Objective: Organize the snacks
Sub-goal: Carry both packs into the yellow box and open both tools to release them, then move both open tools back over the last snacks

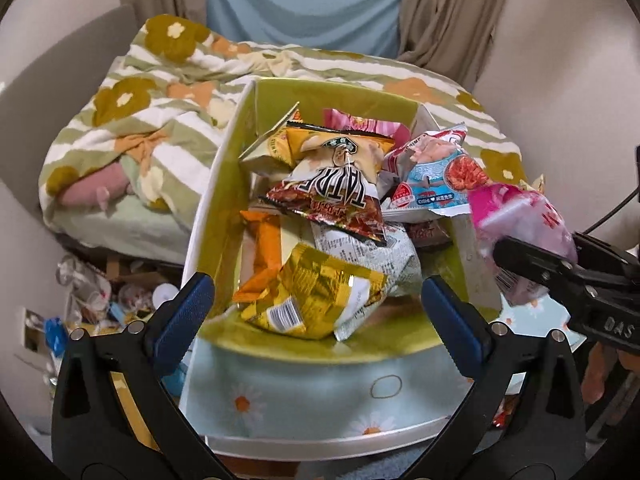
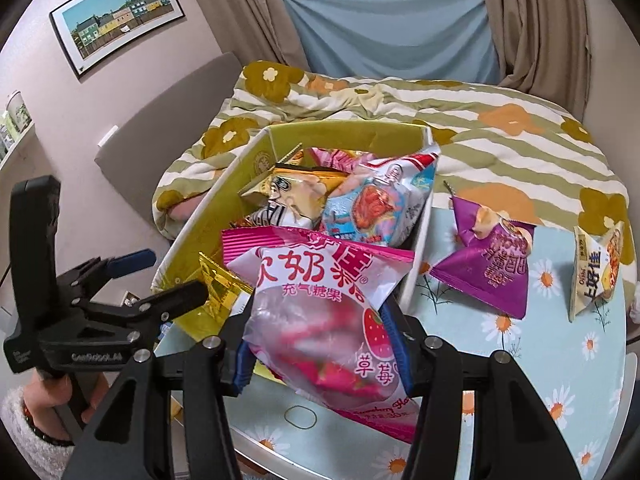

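Observation:
A box (image 1: 208, 216) with yellow-green inner walls stands on the daisy-print table (image 1: 304, 396), heaped with several snack bags. My left gripper (image 1: 316, 300) hangs open over the box's near end, its blue pads wide on either side of a gold foil bag (image 1: 316, 300) and clear of it. From the right wrist view the left gripper (image 2: 168, 276) shows at the box's left corner. My right gripper (image 2: 320, 352) is shut on a pink strawberry candy bag (image 2: 320, 308), held above the box's (image 2: 200, 224) near right corner. In the left wrist view this pink bag (image 1: 516, 216) shows at the right.
A purple bag (image 2: 488, 268) and a yellow-white bag (image 2: 596, 272) lie on the table right of the box. A bed with a striped floral blanket (image 2: 500, 140) sits behind. Clutter (image 1: 100, 296) covers the floor at the left. A hand (image 2: 44, 404) in a fluffy sleeve grips the left tool.

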